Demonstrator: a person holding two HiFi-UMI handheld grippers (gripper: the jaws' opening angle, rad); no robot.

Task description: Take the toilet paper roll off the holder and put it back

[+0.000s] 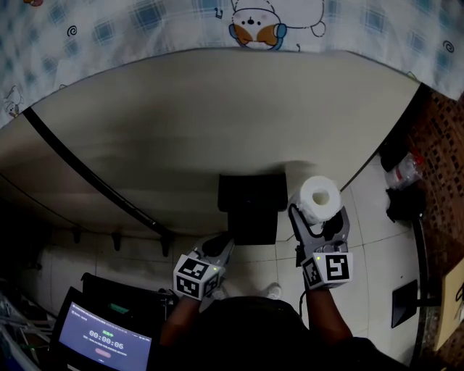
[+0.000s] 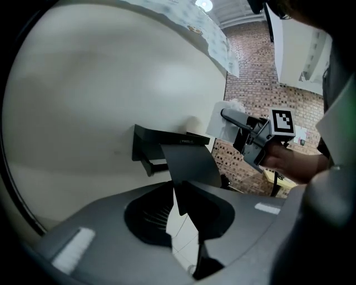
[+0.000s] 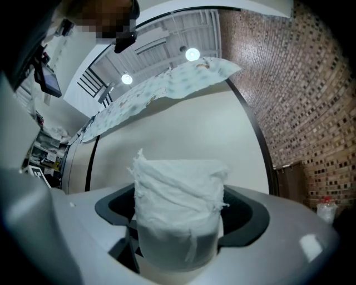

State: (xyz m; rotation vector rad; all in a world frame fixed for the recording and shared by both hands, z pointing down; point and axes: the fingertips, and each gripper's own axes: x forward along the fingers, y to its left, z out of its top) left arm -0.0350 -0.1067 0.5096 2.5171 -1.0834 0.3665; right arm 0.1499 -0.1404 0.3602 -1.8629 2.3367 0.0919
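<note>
At lower right of the head view, the right tongs [image 1: 320, 221] are clenched on the toilet paper roll [image 1: 320, 194], which stands upright between them, off the holder and just right of it. At lower centre, the left tongs [image 2: 181, 222] are parted, with the lower edge of the black flap [image 2: 189, 164] between them, lying against one jaw. Beyond, the black holder [image 1: 251, 192] sits on the cream wall [image 1: 217, 109]. A patterned cloth [image 1: 145, 22] hangs across the top of the frame.
</note>
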